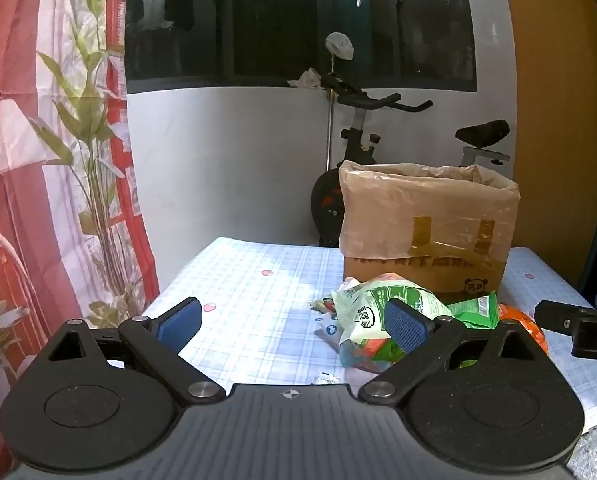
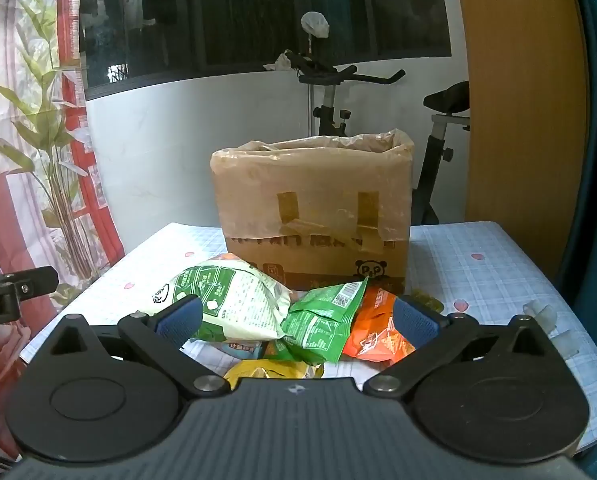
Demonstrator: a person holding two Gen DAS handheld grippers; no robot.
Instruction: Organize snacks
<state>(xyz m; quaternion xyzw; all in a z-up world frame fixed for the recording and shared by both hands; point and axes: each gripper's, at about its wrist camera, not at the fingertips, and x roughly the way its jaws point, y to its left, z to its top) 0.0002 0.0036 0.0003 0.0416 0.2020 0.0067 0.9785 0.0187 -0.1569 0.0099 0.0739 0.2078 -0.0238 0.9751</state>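
**Inspector:** Left wrist view first, from the left edge. What stands there?

**Assistant:** Curtain (image 1: 38,160), red and white with a leaf print. Then the table (image 1: 250,280) under a blue checked cloth. The left gripper (image 1: 292,322) hangs above it, fingers spread wide, nothing between the pads but bare cloth.

**Inspector:** And the snacks?

**Assistant:** Right of centre. A pale bag (image 1: 362,312) with green print lies just behind the right finger, partly hidden by it. A green packet (image 1: 478,306) sits beside it, then an orange packet (image 1: 526,320), mostly hidden. All lie on the table just in front of the box (image 1: 426,240), cardboard, lined with a plastic bag, top open. The tip of the other gripper shows at the right edge.

**Inspector:** Right wrist view, same order.

**Assistant:** The left gripper's tip juts in at the left edge. The right gripper (image 2: 296,318) is level with the pile, fingers fully apart, clamped on nothing. The pale bag (image 2: 234,300) lies next to its left finger, the green packet (image 2: 322,320) sits between the fingers, and the orange packet (image 2: 374,336) is beside the right finger. A yellow packet (image 2: 266,370) lies nearest the camera, half hidden by the gripper body.

**Inspector:** Behind them?

**Assistant:** The box (image 2: 314,208) at centre, an exercise bike (image 2: 438,120) behind it.
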